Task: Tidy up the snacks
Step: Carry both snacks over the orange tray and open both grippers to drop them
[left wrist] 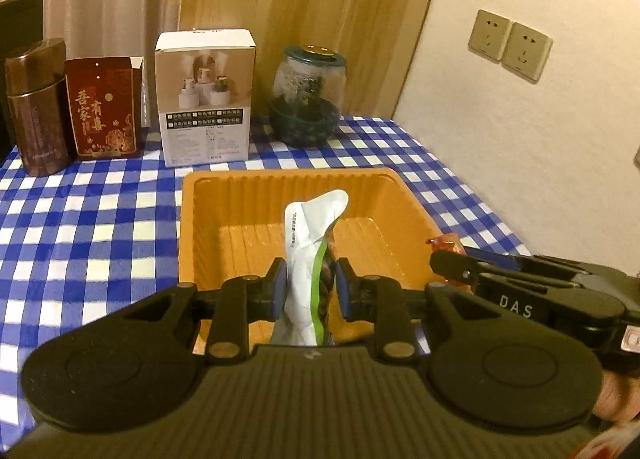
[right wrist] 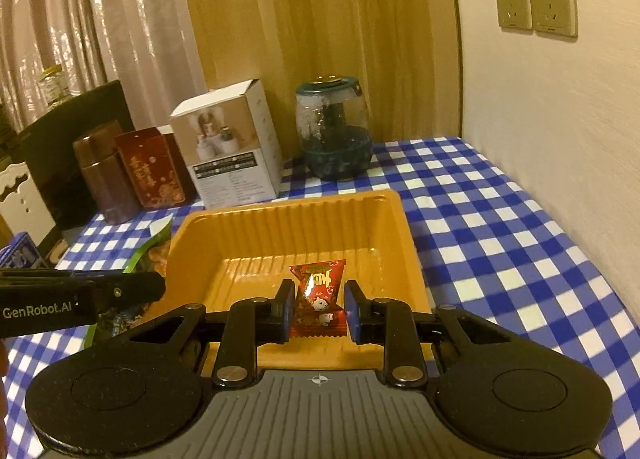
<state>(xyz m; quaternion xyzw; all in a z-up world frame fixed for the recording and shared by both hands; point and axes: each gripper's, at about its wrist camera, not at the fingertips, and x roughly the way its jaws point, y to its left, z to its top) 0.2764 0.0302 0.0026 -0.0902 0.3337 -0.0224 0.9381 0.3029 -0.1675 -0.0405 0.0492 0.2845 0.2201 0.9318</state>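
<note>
left hand-held gripper [left wrist: 310, 285]: clamped, angled down | right hand-held gripper [right wrist: 319, 307]: clamped, angled down

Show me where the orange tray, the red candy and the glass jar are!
orange tray [right wrist: 288, 219]: right wrist view, on its ribbed far wall.
red candy [right wrist: 318, 295]: right wrist view, middle of the wrapper between the jaws.
glass jar [left wrist: 308, 99]: left wrist view, middle of its clear body.
</note>
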